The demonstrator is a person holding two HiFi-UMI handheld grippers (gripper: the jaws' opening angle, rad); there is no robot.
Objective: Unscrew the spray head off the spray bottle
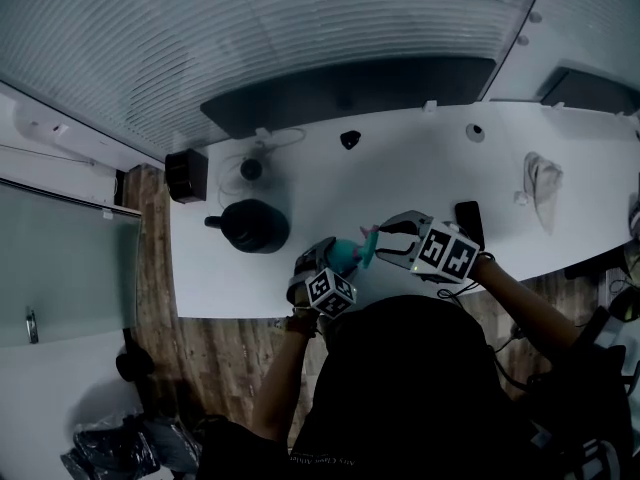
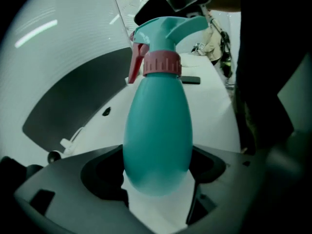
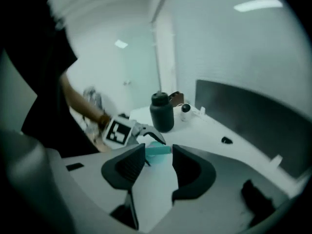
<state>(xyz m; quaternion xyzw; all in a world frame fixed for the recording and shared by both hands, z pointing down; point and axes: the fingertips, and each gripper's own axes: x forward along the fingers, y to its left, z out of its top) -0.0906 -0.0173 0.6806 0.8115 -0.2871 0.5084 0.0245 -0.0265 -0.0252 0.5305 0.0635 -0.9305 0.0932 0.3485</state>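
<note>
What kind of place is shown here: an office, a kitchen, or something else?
Probably an office or lab room: a long white desk backed by a dark divider panel, a phone lying on it, and a wood-pattern floor below.

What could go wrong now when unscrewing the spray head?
The left tool grips only the rounded lower end of the spray bottle; it might spin or slip under twisting.
The right tool stands open at the top of the spray head, not at the pink collar; closing there may not loosen it.
</note>
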